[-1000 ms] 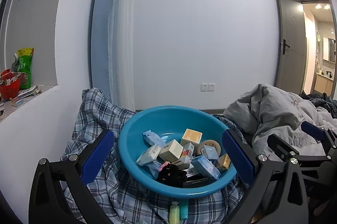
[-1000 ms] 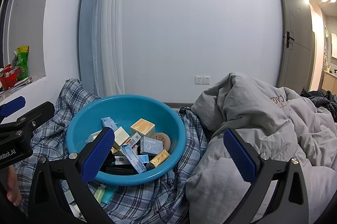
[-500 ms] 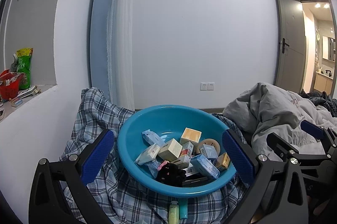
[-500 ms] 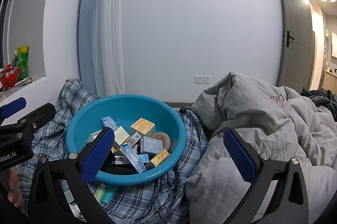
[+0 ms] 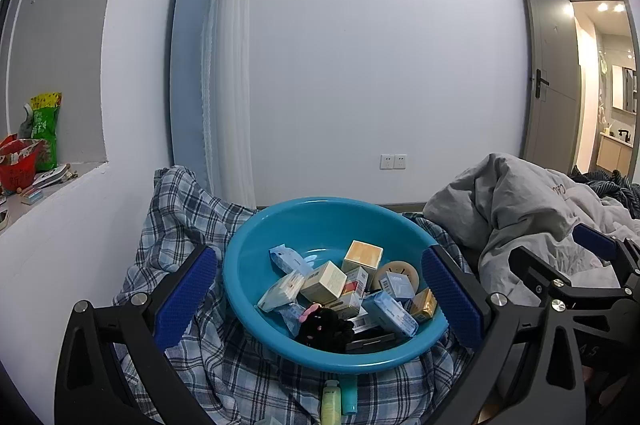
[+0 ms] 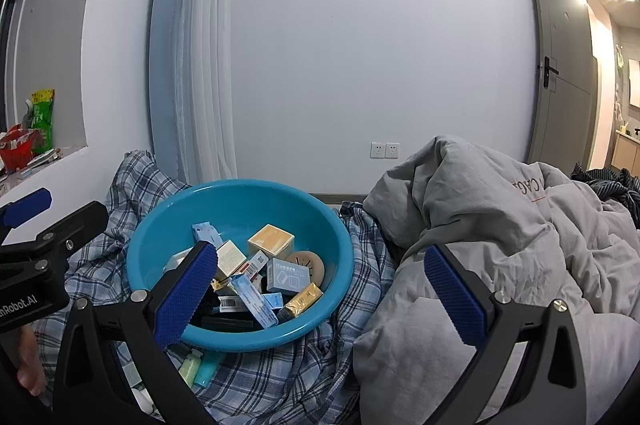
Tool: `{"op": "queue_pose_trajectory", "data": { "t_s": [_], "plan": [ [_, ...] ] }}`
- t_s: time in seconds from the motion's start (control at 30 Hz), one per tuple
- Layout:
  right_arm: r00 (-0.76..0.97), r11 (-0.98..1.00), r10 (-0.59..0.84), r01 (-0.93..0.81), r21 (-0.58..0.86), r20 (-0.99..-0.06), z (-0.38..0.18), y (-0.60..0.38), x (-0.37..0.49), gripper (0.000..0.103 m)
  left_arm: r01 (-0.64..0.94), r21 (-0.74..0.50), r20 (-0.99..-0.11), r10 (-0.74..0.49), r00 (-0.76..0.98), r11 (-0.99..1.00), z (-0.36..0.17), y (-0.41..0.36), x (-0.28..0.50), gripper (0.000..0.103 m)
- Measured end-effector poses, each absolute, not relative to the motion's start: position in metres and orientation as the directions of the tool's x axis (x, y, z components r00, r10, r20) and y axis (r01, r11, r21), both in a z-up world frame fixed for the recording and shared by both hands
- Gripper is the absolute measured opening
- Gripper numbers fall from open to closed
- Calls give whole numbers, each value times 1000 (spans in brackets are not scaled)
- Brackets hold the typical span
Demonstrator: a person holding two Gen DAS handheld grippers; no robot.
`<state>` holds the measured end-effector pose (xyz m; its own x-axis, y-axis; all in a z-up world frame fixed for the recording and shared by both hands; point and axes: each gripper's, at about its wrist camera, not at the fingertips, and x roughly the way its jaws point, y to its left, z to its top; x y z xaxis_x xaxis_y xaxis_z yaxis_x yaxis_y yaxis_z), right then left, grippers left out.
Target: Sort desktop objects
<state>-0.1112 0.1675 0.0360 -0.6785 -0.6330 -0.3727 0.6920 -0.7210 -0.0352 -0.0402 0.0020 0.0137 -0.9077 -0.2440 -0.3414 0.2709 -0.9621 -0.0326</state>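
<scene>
Left gripper (image 5: 318, 291): jaws spread wide, holding nothing. The blue basin (image 5: 256, 245) sits directly ahead, framed between the two blue pads (image 5: 186, 295). The basin rests on a plaid cloth (image 5: 176, 213) and holds a heap of small boxes (image 5: 323, 281), a tan round disc (image 5: 400, 271) and a black plush item (image 5: 322, 325) at its near edge. Two small bottles (image 5: 336, 399) lie on the cloth just below the basin's near rim, close to the gripper.

Right gripper (image 6: 320, 291): jaws spread wide, holding nothing. The basin (image 6: 240, 197) lies ahead and to its left, partly behind the left finger pad (image 6: 186, 295). A grey duvet (image 6: 500, 225) fills the space ahead and to the right. The left gripper's body (image 6: 36, 265) shows at the far left edge.
</scene>
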Motion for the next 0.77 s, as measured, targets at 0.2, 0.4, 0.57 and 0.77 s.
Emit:
{"op": "queue_pose_trajectory", "data": {
  "t_s": [0.2,0.4,0.57,0.77],
  "plan": [
    [-680,-724,-630,689,-32,-375,36,169,-112,103,274,-29,-342,-248,-907,-961,14,2,-40,103],
    [-679,-725,-630,688,-29,-377,36,169,-111,103,274,-25,-344,-250,-905,-961,13,2,-40,103],
    [-681,-727,-627,686,-29,-377,36,169,-111,103,274,-24,-344,-249,-905,-961,14,2,-41,103],
    [-681,-728,-626,685,-28,-380,36,169,-111,103,271,-17,-343,-249,-906,-962,13,3,-41,103]
  ]
}}
